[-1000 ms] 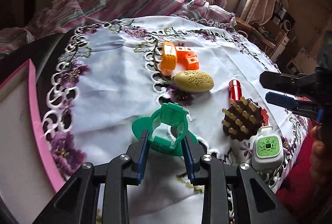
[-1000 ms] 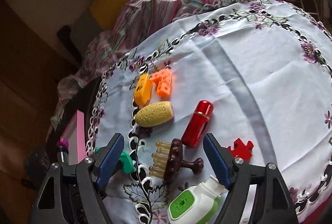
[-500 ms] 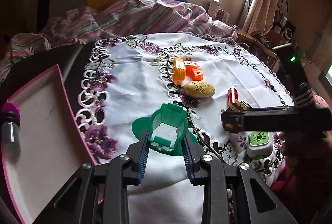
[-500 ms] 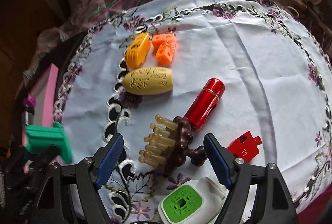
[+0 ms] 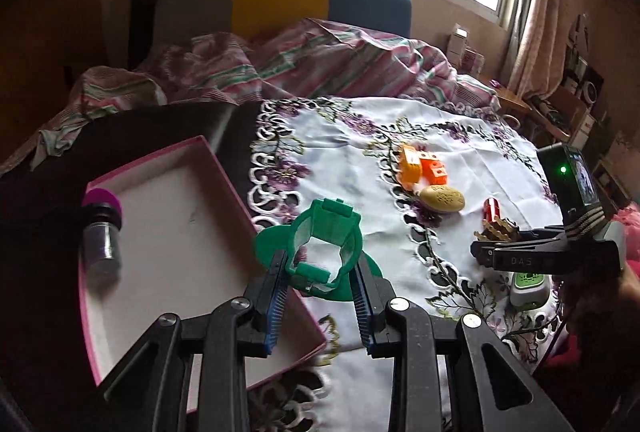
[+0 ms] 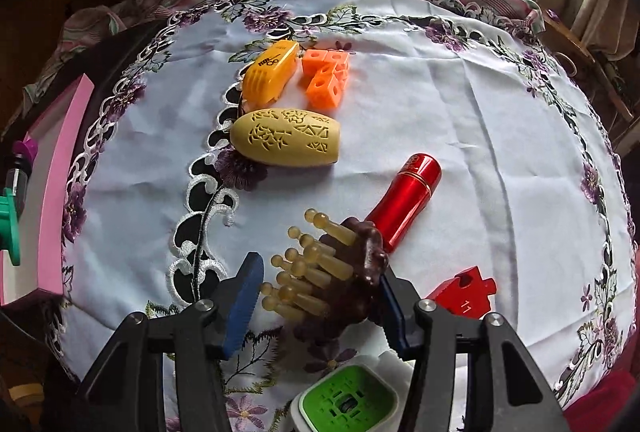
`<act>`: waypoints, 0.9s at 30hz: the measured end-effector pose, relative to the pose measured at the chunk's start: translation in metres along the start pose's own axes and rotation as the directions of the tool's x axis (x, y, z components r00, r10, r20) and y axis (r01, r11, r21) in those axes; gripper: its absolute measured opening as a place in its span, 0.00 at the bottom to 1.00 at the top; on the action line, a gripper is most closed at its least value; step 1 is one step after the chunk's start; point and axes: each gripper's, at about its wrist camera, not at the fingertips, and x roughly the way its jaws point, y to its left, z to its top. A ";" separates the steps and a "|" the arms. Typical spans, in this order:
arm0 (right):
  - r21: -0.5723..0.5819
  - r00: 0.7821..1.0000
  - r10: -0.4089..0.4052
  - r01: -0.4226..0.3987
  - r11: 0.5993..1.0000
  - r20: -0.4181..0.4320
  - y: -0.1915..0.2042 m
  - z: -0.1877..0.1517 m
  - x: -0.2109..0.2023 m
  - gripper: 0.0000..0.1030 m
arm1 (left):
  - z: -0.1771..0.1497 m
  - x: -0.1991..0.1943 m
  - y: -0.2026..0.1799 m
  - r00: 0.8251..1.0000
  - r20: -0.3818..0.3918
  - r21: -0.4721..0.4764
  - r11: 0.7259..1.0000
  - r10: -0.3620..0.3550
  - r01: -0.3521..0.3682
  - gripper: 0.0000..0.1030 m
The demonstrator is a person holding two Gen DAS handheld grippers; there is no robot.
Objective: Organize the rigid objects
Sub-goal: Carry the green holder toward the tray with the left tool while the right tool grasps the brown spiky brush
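Left gripper [image 5: 320, 284] clamped the light, stiff green plastic holder [image 5: 324, 252] over the pink tray's [image 5: 160, 160] edge; right gripper [image 6: 316, 296] straddled the knobbly massage brush [image 6: 340, 272], contact unclear—grip its solid brown back.

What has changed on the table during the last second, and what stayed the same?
The left gripper, shut on the green holder, carried it left toward the pink box. The right gripper came down around the brown massage brush. The red tube, yellow case, orange pieces and vial did not move.
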 end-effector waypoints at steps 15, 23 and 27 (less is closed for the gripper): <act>-0.041 0.999 -0.035 0.035 0.999 0.016 0.008 -0.002 0.000 0.53 | -0.013 -0.017 0.040 0.989 0.005 -0.058 0.987 0.150 -0.150 0.30; -0.043 0.999 -0.036 0.037 0.998 0.016 0.008 -0.003 0.001 0.53 | -0.023 -0.009 0.071 0.977 -0.039 -0.120 0.970 0.209 -0.212 0.30; -0.046 0.999 -0.039 0.039 0.998 0.017 0.008 -0.003 0.001 0.53 | -0.027 -0.005 0.085 0.971 -0.058 -0.147 0.960 0.232 -0.238 0.30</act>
